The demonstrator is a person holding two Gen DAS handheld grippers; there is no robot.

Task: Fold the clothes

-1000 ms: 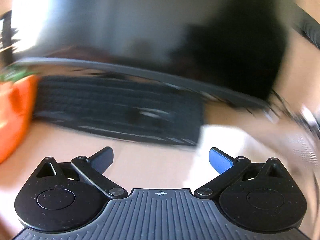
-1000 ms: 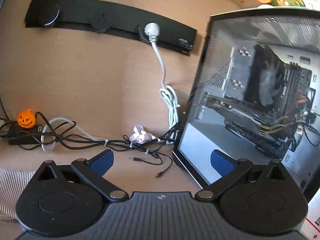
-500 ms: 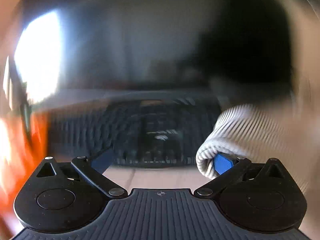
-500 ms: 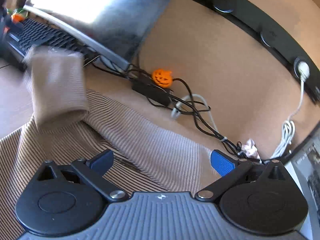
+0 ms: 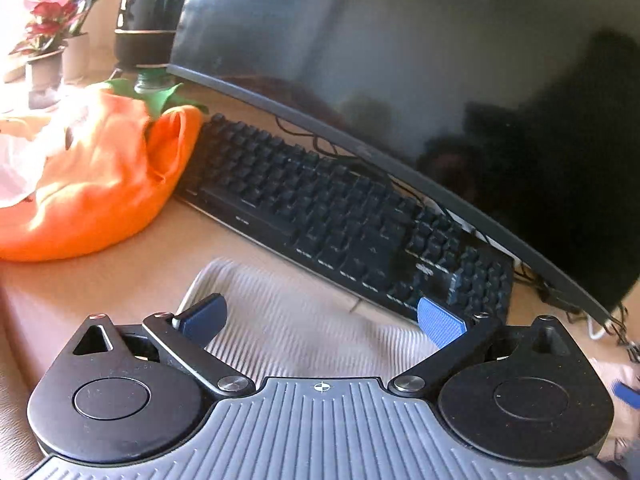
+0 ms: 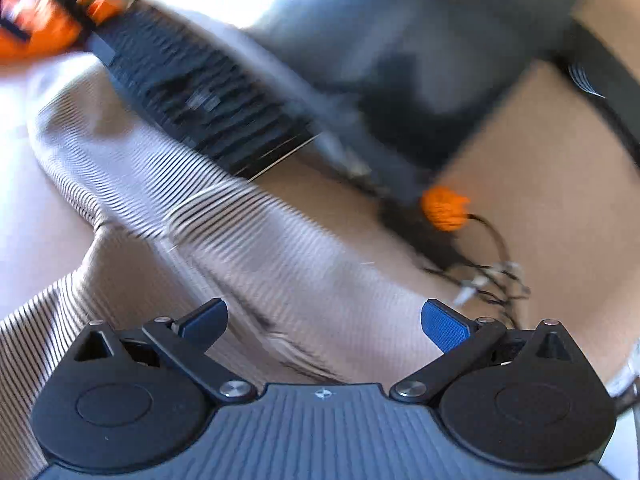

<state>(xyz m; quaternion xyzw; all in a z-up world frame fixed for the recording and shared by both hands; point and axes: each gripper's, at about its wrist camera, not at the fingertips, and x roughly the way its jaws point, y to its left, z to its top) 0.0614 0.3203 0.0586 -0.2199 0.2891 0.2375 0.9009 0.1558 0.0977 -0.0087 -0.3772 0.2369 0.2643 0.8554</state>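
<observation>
Lying flat on the tan desk [image 5: 120, 276], the ribbed garment [image 5: 304, 320] is pale beige with fine dark stripes running along its length. Seen from the left gripper [image 5: 322, 318], a rounded end of it sits directly ahead of and between the spread jaws, which hold nothing. Just beyond that end lies a black keyboard [image 5: 344, 220], with a dark monitor [image 5: 420, 60] rising behind it. Ahead and to the left rests an orange plush pumpkin [image 5: 92, 184], with a potted plant [image 5: 48, 40] further back.

From the right gripper [image 6: 324, 320], whose jaws likewise stand wide apart and empty, the garment [image 6: 248, 240] stretches from the near left up toward the keyboard [image 6: 200, 96], with a fold or seam crossing it ahead of the left finger. Ahead to the right is a small orange pumpkin figure [image 6: 444, 208] among tangled cables [image 6: 480, 276].

This right view is heavily smeared by motion, so the garment's exact shape and layers cannot be told. Its lower part is hidden beneath both gripper bodies, and both views cut it off at the edges.
</observation>
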